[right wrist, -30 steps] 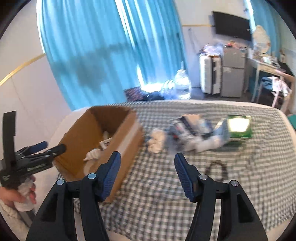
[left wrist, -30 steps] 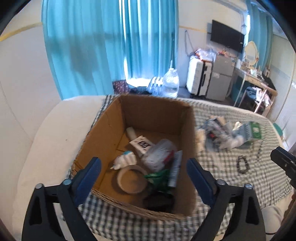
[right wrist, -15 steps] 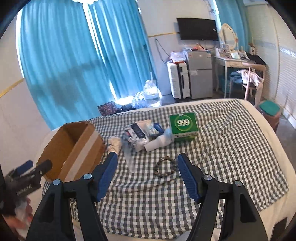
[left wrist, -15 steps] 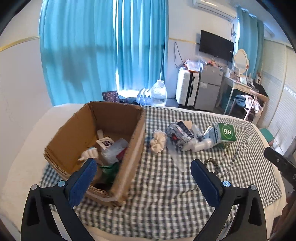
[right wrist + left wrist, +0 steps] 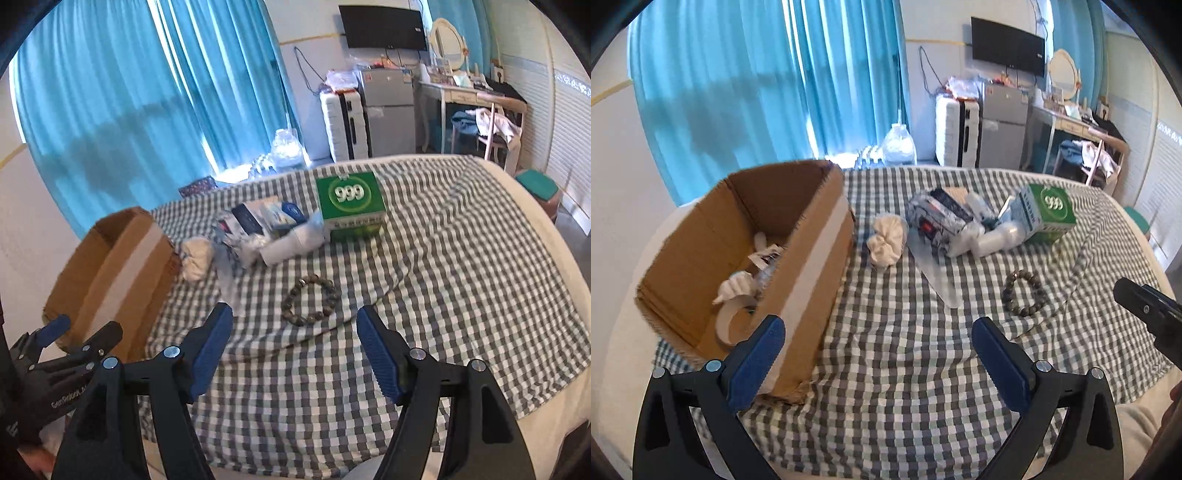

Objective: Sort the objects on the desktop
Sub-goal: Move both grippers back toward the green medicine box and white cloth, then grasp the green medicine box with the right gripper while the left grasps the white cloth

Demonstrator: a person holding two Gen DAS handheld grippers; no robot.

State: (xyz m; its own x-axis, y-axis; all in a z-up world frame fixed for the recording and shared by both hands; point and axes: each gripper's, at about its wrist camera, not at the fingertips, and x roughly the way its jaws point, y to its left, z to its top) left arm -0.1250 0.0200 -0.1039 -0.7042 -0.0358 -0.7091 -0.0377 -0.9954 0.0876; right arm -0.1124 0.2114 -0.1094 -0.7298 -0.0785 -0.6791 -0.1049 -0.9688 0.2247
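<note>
Approach step: right gripper [image 5: 294,332] jaws just opened wider, nothing held, aimed at bracelet [image 5: 309,301]; left gripper [image 5: 878,341] open, empty; descent, closure needed, then box [image 5: 746,254]

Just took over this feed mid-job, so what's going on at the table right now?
A person is sorting clutter into a cardboard box that already holds several items. Both grippers are empty and open. The right gripper, whose jaws have just been opening, points at a bead bracelet lying on the checked cloth. The left gripper hangs by the box's near corner. A white scrunchie, some packets and a green 999 box are still unsorted.
</note>
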